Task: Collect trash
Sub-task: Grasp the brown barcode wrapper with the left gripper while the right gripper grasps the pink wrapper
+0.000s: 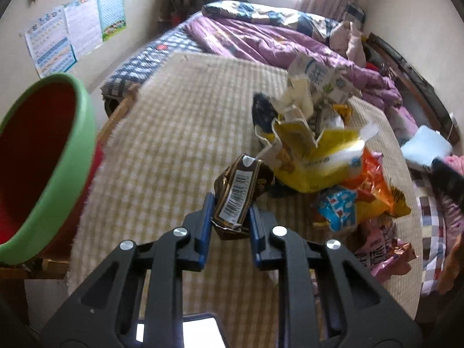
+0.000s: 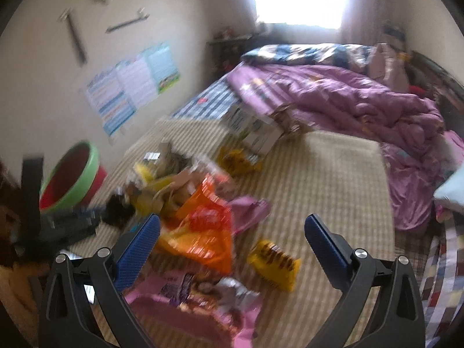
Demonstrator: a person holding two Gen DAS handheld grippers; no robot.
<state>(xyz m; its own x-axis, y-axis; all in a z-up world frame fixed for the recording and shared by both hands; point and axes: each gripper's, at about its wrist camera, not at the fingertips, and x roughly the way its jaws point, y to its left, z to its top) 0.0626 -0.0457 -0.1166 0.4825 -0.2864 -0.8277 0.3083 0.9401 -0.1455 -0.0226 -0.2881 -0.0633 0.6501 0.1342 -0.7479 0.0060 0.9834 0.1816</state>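
My left gripper (image 1: 229, 206) is shut on a crushed brown drink carton (image 1: 236, 194) with a barcode, held above the checked mat (image 1: 179, 121). A red basin with a green rim (image 1: 43, 162) sits to its left, close by; it also shows in the right wrist view (image 2: 72, 174). A pile of trash lies to the right: a yellow box (image 1: 313, 156), an orange wrapper (image 1: 374, 179), a blue-white packet (image 1: 339, 206), a pink wrapper (image 1: 382, 252). My right gripper (image 2: 232, 232) is open and empty above an orange wrapper (image 2: 203, 232), a yellow packet (image 2: 274, 264) and a pink wrapper (image 2: 188, 298).
A purple quilt (image 1: 275, 40) covers the bed behind the mat. A white milk carton (image 1: 316, 78) stands at the far side of the pile. Posters (image 1: 75, 34) hang on the left wall. A patchwork blanket (image 1: 435, 217) lies at the right.
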